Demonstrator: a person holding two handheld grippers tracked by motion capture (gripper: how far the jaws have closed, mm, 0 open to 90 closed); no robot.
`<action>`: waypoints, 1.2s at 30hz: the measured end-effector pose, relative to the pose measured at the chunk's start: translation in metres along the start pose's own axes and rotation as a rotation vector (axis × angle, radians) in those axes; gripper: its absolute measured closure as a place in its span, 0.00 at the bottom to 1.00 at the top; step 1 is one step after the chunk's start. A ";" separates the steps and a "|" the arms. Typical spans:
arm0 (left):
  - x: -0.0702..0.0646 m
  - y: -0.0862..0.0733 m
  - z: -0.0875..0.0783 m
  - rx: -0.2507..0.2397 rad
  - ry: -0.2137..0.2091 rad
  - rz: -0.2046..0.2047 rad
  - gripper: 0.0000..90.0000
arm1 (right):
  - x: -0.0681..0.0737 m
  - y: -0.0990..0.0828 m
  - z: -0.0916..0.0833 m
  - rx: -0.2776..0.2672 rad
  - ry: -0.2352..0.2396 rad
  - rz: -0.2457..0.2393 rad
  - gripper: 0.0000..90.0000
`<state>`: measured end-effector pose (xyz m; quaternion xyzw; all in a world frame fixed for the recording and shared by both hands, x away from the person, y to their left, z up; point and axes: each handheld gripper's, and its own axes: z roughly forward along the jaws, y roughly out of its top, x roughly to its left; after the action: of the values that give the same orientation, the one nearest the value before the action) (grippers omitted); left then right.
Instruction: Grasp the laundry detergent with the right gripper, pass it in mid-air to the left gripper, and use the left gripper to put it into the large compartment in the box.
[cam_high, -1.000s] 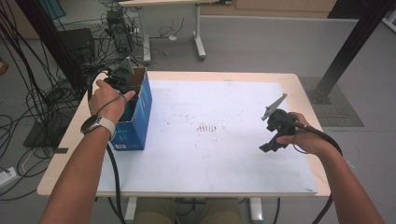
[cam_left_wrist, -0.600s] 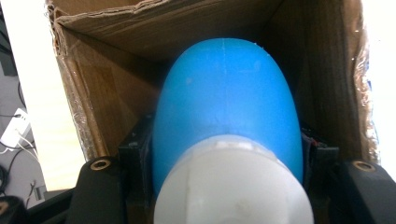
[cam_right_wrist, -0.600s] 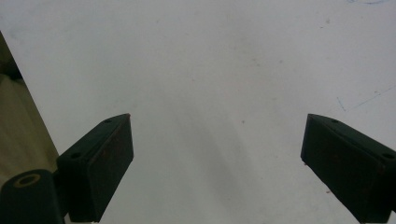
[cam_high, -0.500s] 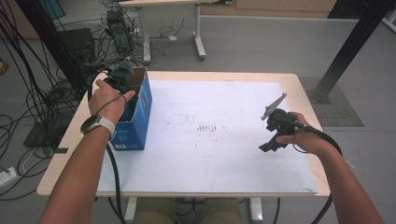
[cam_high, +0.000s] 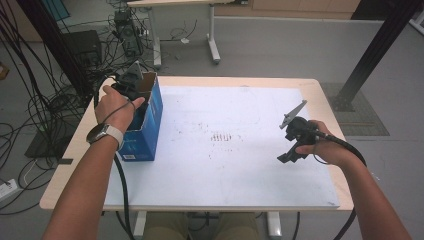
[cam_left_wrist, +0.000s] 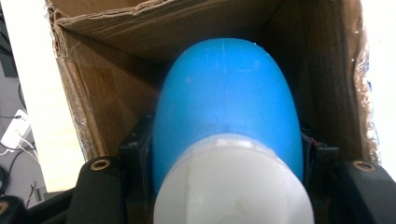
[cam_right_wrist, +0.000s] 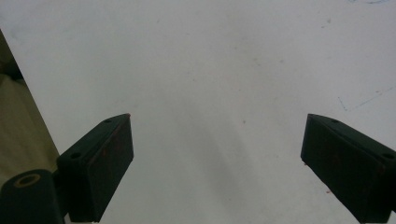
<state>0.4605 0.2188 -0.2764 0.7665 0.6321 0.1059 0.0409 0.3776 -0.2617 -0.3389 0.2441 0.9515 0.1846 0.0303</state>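
Blue bottle (cam_left_wrist: 226, 107) pinched by left gripper (cam_left_wrist: 224, 154) fingers, base pointing into cardboard box (cam_left_wrist: 107, 93), right gripper (cam_right_wrist: 217, 163) fingers spread

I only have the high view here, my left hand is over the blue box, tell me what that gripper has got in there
Observer: The left gripper view shows the left gripper shut on a blue bottle with a white cap.
Operator: Is the bottle inside the box?
Observer: Yes, brown cardboard walls of the box stand around it on all sides.
Operator: And my right gripper?
Observer: The right gripper is open, with bare white table between its jaws.
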 end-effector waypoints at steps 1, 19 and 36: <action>0.000 0.000 0.000 0.000 0.000 0.000 0.41 | 0.000 0.000 0.000 0.000 0.000 0.000 0.11; 0.001 0.000 0.000 -0.003 -0.008 0.002 0.41 | 0.001 0.000 0.001 0.004 0.002 0.004 0.10; 0.002 0.000 0.000 -0.006 -0.015 0.004 0.37 | 0.000 -0.002 0.001 0.002 0.002 0.006 0.10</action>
<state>0.4611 0.2207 -0.2761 0.7686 0.6298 0.1020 0.0477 0.3769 -0.2628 -0.3403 0.2469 0.9510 0.1838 0.0283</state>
